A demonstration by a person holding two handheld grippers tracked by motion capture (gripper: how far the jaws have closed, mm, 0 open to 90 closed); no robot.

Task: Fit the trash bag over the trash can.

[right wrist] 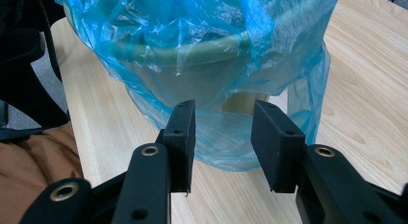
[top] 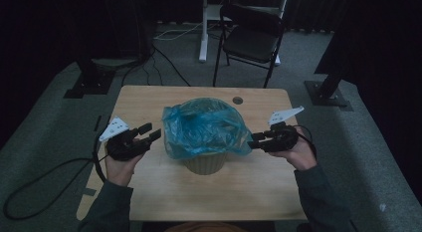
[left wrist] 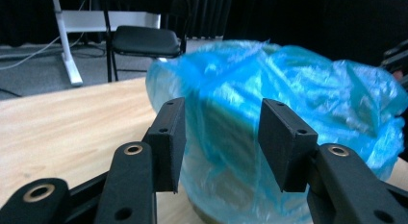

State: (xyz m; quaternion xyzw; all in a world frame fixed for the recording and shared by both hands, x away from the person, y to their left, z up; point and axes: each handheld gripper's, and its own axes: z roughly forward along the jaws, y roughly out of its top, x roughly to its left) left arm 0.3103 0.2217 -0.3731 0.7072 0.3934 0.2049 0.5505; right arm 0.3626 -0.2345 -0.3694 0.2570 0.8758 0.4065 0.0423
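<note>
- High view: a small beige bin (top: 205,162) stands near the middle of the wooden table (top: 249,187), lined with a blue plastic bag (top: 204,127) whose rim drapes over the bin's edge and hangs down its sides.
- High view: the left gripper (top: 152,135) sits at the bag's left side, held in the person's left hand (top: 119,167); its jaws point at the bag and stand apart, just short of the plastic.
- High view: the right gripper (top: 255,140) is at the bag's right side, in the right hand (top: 298,155), with its tips at the hanging edge of the bag; from here I cannot tell whether they touch it.
- High view: a black folding chair (top: 251,35) stands on the grey floor beyond the table.
- Left gripper view: the two black jaws are spread wide and released, nothing pinched between them; the bag (left wrist: 288,99) bulges close ahead, and the table (left wrist: 62,123) runs off to the left.
- Right gripper view: the jaws are parted with a clear gap; the lower fold of the bag (right wrist: 216,132) hangs in front of that gap, and the pads do not press on it. The bin (right wrist: 202,65) shows through the plastic above.
</note>
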